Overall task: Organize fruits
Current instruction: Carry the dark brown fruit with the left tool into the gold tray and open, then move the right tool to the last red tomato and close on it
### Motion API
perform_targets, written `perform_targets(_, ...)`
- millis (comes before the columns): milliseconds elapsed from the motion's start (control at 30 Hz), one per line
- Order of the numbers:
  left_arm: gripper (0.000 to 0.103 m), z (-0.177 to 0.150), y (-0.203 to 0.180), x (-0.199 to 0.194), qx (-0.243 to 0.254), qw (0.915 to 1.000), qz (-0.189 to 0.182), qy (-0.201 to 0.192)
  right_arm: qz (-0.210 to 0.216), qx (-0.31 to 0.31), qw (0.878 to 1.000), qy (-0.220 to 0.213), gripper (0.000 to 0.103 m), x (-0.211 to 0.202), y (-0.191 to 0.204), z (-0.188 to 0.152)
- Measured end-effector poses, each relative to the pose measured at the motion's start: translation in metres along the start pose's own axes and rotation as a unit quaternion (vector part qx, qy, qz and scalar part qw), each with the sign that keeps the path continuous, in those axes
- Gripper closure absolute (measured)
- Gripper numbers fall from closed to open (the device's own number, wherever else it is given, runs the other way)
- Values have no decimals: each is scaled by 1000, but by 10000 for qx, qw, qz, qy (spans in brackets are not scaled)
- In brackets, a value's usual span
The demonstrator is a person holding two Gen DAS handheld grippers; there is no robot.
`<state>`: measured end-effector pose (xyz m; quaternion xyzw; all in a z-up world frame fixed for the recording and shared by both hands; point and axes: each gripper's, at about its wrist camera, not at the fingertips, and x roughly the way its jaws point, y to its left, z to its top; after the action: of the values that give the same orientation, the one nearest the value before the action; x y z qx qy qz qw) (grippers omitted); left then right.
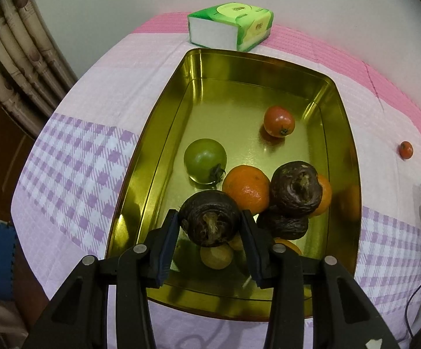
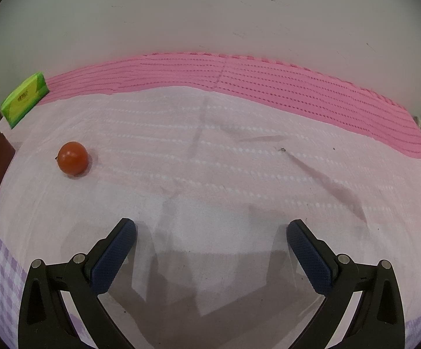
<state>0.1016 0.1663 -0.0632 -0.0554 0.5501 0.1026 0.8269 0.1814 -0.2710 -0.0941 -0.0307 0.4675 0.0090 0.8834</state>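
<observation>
Left tongs clamp a dark, wrinkled round fruit between their blue pads, held over the near end of the gold rectangular metal tin, its dried stem stub facing the camera. Inside the tin lie two more dark wrinkled fruits, an orange mandarin, a green tomato, a red tomato and a small yellow fruit underneath. Beyond the tin sits a green tissue pack. Right tongs gape wide and hold nothing above the pink-and-lilac cloth on the desk. Only the right wrist view shows the tin's maroon outer wall, and gives a close look at a lone red tomato on the cloth.
</observation>
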Motion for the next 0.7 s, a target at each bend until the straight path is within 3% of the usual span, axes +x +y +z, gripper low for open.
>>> perform_targets(333,62,1,2,-6,-78,9999,-65,-124,46,-41,10000,72,0,-2,0,-1)
perform_targets(600,41,5,3,-22,-122,9990,-67,-422,-36,44,9998,171,0,-1,3,1)
perform_targets(700,39,6,5,-26,-167,9985,-55,-512,-31,37,9998,170,0,-2,7,-1)
